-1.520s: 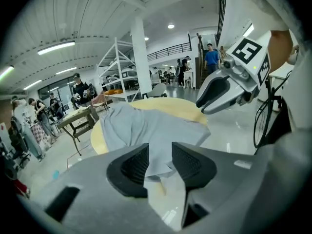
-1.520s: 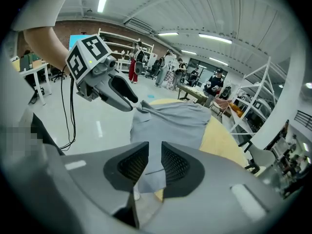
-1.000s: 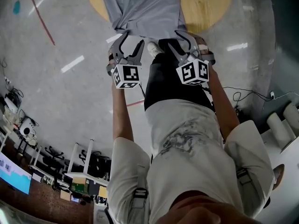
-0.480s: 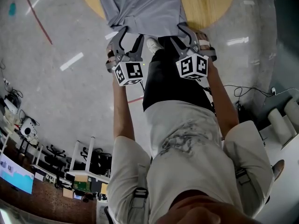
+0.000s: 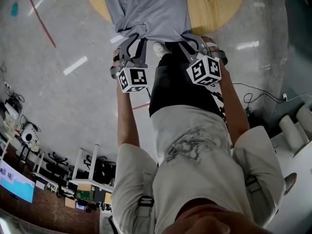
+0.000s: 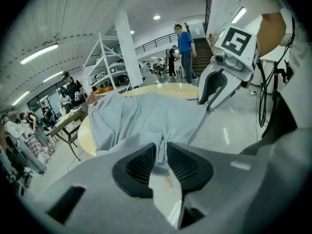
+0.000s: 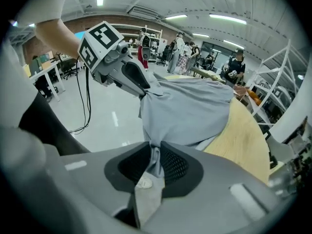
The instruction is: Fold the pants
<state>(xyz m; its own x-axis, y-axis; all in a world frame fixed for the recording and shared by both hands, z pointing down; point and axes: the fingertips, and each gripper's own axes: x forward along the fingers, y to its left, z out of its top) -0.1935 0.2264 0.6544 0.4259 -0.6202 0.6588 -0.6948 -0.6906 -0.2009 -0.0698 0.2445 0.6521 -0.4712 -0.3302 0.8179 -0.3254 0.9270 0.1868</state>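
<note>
Grey pants (image 5: 146, 9) lie on a round wooden table (image 5: 214, 4), their near edge hanging over its rim. My left gripper (image 5: 135, 39) has just been closing and is shut on the left corner of that edge; in the left gripper view the cloth (image 6: 146, 116) is pinched between the pads (image 6: 141, 165). My right gripper (image 5: 191, 35) has just been closing too and is shut on the right corner, with bunched fabric (image 7: 190, 111) squeezed between its pads (image 7: 173, 165). Each gripper shows in the other's view, gathering the cloth into a point.
The table stands on a glossy grey floor with a red line (image 5: 41, 18) and a cable (image 5: 253, 96). My own legs and a white shoe (image 5: 159, 49) are right at the table's edge. A white rack (image 6: 105, 57), a pillar (image 6: 130, 48) and several people stand beyond.
Both grippers' jaws, wide apart around the pants' near edge before, have closed onto it. The cloth now bunches at each grip. The hands have barely shifted.
</note>
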